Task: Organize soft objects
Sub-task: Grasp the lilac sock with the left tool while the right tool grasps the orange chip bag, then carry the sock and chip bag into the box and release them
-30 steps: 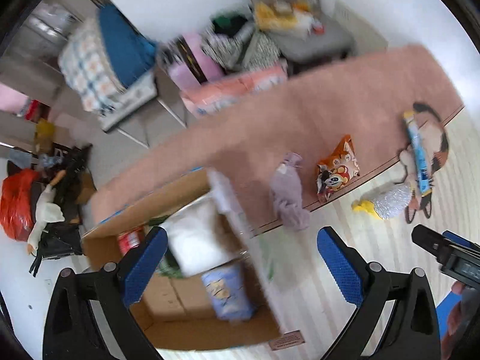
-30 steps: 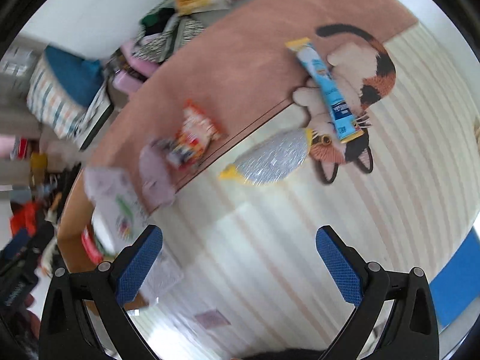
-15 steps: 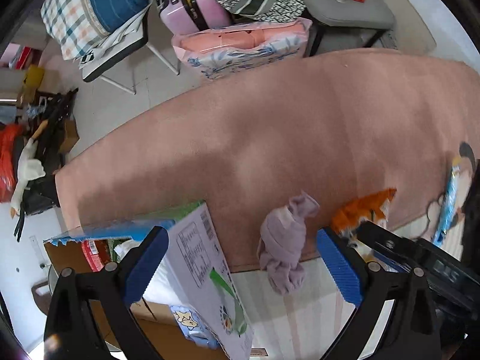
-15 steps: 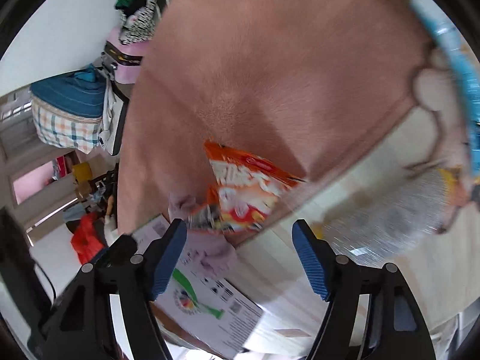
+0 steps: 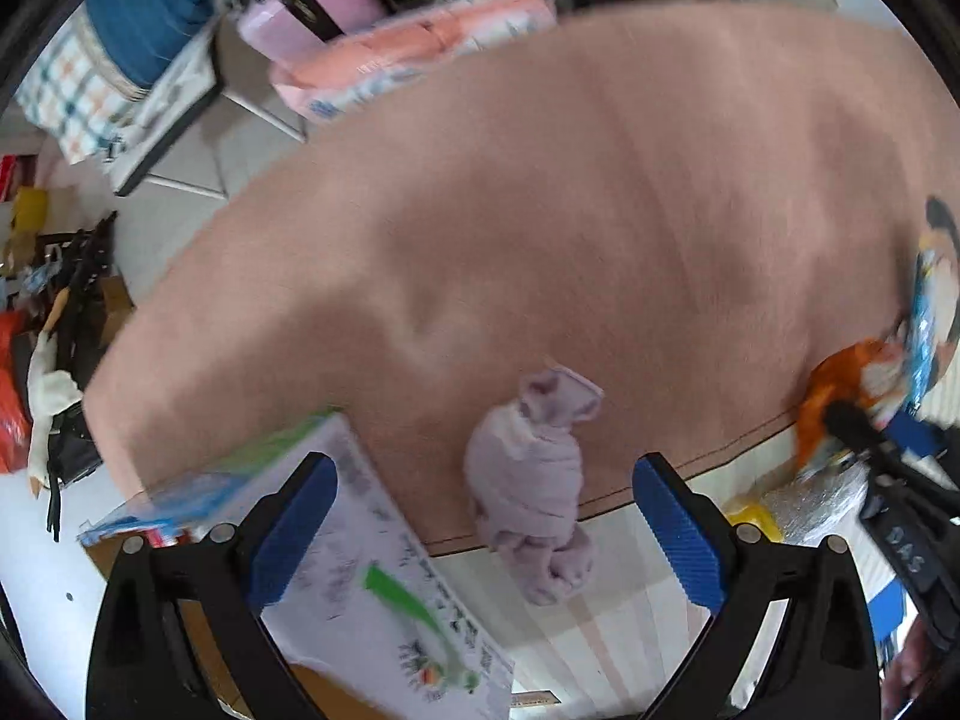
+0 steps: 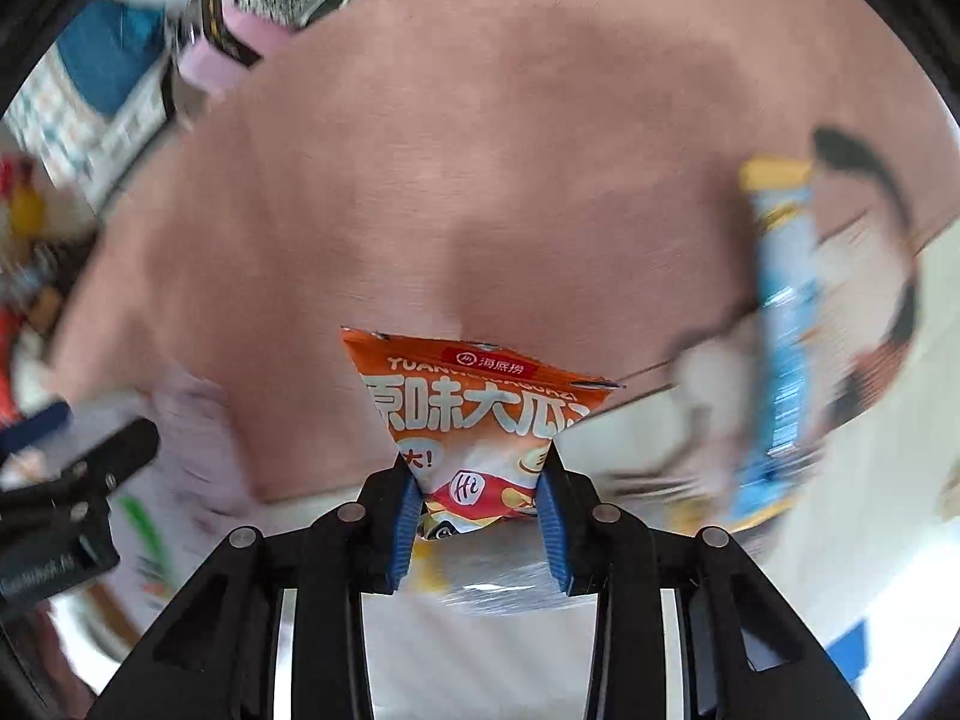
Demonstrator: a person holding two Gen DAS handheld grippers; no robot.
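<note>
The right gripper (image 6: pixel 479 495) was closing its jaws on an orange snack bag (image 6: pixel 480 414), which they pinched at the edge of the pink carpet (image 6: pixel 510 150). The left gripper (image 5: pixel 483 531) kept its jaws spread above a rolled purple cloth (image 5: pixel 531 480) lying on the same edge, beside a cardboard box (image 5: pixel 372 588). Farther right lay a blue packet (image 6: pixel 783 330).

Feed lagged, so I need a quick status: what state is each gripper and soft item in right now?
Right gripper: closing, pads pinching the orange snack bag.
Left gripper: open, above the lilac cloth bundle.
Lilac cloth bundle: rolled, lying across the pink rug's edge.
Blue tube packet: lying ungripped.
</note>
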